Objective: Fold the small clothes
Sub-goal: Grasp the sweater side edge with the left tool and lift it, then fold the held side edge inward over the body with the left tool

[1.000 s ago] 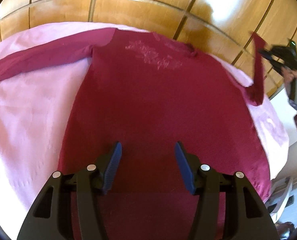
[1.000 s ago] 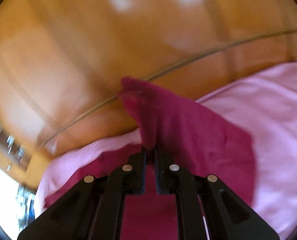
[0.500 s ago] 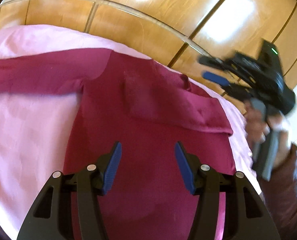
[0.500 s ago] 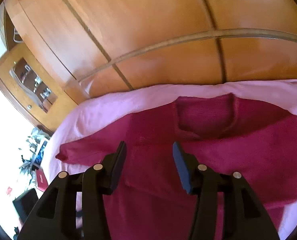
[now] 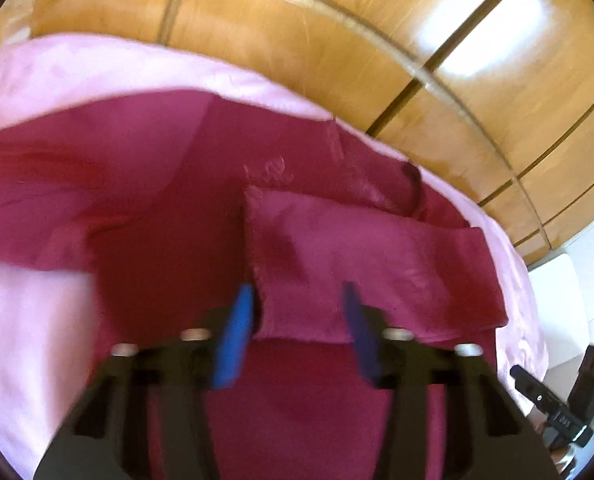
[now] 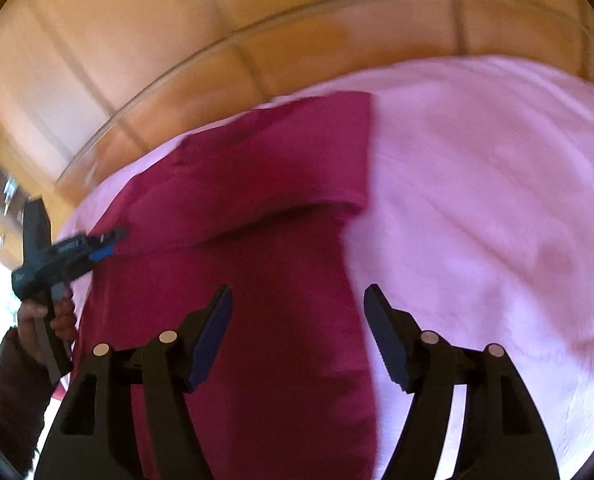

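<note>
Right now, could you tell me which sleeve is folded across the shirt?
The sleeve just ahead of the left gripper; the other sleeve lies stretched out.

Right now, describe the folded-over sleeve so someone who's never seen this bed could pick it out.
Start at the pink bedsheet in front of the wooden wardrobe; a dark red long-sleeved top lies flat on it. The folded sleeve is the band lying across the top's chest. The other sleeve stretches straight out over the sheet.
</note>
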Tool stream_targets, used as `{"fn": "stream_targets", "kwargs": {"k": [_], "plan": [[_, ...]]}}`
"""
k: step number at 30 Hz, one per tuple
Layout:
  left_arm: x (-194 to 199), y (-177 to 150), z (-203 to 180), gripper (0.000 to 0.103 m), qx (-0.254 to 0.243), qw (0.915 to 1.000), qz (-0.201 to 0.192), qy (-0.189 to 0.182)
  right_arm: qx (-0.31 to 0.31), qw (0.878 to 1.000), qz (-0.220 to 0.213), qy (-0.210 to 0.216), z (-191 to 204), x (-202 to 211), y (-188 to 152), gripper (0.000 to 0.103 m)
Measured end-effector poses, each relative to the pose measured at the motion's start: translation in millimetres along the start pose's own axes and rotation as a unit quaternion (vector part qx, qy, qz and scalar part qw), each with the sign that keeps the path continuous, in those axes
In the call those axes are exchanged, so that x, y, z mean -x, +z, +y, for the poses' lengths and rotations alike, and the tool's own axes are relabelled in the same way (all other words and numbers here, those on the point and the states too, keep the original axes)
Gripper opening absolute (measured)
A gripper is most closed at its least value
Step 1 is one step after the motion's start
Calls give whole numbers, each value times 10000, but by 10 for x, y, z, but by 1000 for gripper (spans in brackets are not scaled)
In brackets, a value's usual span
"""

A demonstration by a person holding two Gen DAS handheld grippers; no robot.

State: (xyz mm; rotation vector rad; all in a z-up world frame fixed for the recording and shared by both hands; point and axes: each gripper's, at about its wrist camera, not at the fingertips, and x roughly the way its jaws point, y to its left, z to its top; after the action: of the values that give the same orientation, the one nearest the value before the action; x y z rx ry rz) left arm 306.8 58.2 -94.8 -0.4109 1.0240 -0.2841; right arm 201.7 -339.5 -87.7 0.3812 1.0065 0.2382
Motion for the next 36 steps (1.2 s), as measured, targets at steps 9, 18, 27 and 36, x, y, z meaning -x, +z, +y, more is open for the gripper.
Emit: {"fn": "stream_targets", "kwargs": {"k": [9, 18, 27, 36], "plan": [[651, 487, -210, 2, -6, 9922, -1093, -597, -388, 9973, -83, -614, -237, -243, 219, 68], [814, 618, -231, 2, -365, 9905, -1327, 35, -767, 9914, -343, -1005, -274, -529, 519, 68], [48, 333, 206, 2, -367, 9933, -432, 1011, 414, 9976, -245, -493, 116, -159, 489, 68], [-68, 246, 124, 2, -819, 9818, -466, 1650, 451, 9948, 143, -907, 322, -1049, 866, 68]]}}
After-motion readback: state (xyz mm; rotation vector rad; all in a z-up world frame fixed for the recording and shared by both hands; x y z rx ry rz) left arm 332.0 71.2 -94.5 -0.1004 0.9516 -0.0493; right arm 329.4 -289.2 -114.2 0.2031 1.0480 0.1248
